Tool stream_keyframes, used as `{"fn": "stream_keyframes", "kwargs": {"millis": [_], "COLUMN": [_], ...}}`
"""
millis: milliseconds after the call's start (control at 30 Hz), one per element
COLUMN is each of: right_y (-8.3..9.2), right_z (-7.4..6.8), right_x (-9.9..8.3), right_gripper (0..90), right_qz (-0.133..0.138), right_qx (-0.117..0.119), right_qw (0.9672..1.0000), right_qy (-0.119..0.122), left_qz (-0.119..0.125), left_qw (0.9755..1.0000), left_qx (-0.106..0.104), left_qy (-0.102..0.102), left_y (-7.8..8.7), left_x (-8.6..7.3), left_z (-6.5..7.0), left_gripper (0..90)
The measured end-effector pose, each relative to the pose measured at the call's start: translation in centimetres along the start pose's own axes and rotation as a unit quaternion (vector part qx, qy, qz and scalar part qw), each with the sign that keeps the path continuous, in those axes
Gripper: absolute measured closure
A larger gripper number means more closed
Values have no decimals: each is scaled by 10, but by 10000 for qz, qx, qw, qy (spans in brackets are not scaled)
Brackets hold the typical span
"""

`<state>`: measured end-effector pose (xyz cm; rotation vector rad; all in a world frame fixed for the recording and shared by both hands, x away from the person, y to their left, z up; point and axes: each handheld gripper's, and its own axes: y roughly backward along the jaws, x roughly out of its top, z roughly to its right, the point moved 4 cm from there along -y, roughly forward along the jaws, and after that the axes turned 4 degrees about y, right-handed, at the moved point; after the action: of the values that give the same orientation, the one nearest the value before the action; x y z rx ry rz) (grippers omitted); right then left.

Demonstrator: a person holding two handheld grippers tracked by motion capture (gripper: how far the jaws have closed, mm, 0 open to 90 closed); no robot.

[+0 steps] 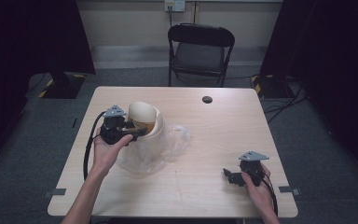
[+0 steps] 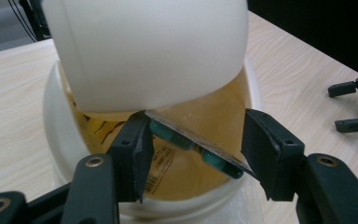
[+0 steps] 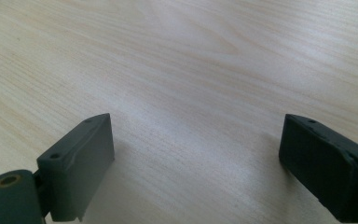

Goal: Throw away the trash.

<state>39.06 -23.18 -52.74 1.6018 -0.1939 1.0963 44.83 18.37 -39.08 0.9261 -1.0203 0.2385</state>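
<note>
A white tub (image 1: 154, 132) with its rounded lid (image 1: 142, 112) tipped up stands left of the table's middle. In the left gripper view the tub (image 2: 60, 126) shows a yellowish inside with a printed label. My left gripper (image 1: 139, 132) reaches into its mouth. There the left gripper (image 2: 196, 147) is shut on a foil blister strip of green capsules (image 2: 189, 144), which spans slantwise between the two jaws. My right gripper (image 1: 228, 176) rests low over the table's front right, open; the right gripper (image 3: 196, 163) has only bare wood between its fingers.
A crumpled clear plastic bag (image 1: 170, 142) lies under and to the right of the tub. A small black disc (image 1: 207, 99) sits near the table's far edge. A black folding chair (image 1: 200, 49) stands behind the table (image 1: 205, 140). Dark curtains flank both sides.
</note>
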Motion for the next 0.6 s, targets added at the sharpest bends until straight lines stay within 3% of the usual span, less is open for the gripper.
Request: {"fn": "stream_keyframes", "kwargs": {"millis": [200, 333, 400, 467, 567, 600], "right_y": [0, 0, 0, 0, 0, 0], "right_z": [0, 0, 0, 0, 0, 0], "right_x": [0, 0, 0, 0, 0, 0], "right_gripper": [94, 94, 94, 94, 94, 94], "right_qz": [1, 1, 0, 0, -1, 0], "right_qx": [-2, -1, 0, 0, -1, -1], "right_qw": [10000, 10000, 10000, 10000, 10000, 10000], "right_qy": [-1, 0, -1, 0, 0, -1], "left_qz": [-54, -51, -29, -11, -53, -53], "left_qw": [9999, 9995, 9993, 9990, 9998, 9998], "left_qx": [-17, -180, -225, -339, -180, -180], "left_qy": [105, 254, 287, 286, -14, -14], "left_y": [-8, -7, -6, -3, 0, 0], "left_x": [0, 0, 0, 0, -1, -1], "left_z": [-5, -6, -6, -3, 3, 3], "left_gripper": [421, 407, 367, 262, 228, 208]}}
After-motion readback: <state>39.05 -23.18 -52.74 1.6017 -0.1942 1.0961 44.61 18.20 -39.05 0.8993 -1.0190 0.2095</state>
